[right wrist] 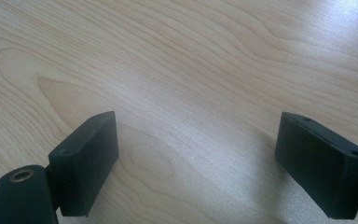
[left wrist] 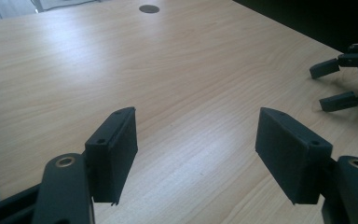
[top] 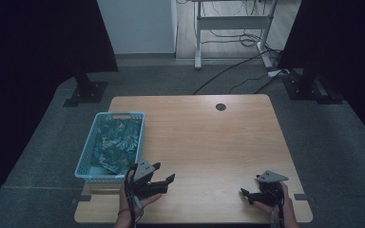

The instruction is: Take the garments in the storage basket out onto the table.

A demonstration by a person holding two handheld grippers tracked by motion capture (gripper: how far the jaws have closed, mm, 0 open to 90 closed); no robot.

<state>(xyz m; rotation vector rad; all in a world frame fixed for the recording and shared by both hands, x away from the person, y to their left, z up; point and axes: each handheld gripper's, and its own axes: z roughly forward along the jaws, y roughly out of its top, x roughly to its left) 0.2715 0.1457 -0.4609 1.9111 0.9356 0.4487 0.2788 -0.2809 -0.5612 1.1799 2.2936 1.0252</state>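
Basket (top: 86,164) just beside left tongs (top: 164,173), apart

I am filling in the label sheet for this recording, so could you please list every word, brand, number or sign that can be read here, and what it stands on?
No readable text: none on the blue basket, the patterned cloth in it, the wooden table, the left tool or the right tool.
The cloth carries a leaf-like print, no lettering.
The items on the floor beyond the table are too small to check.
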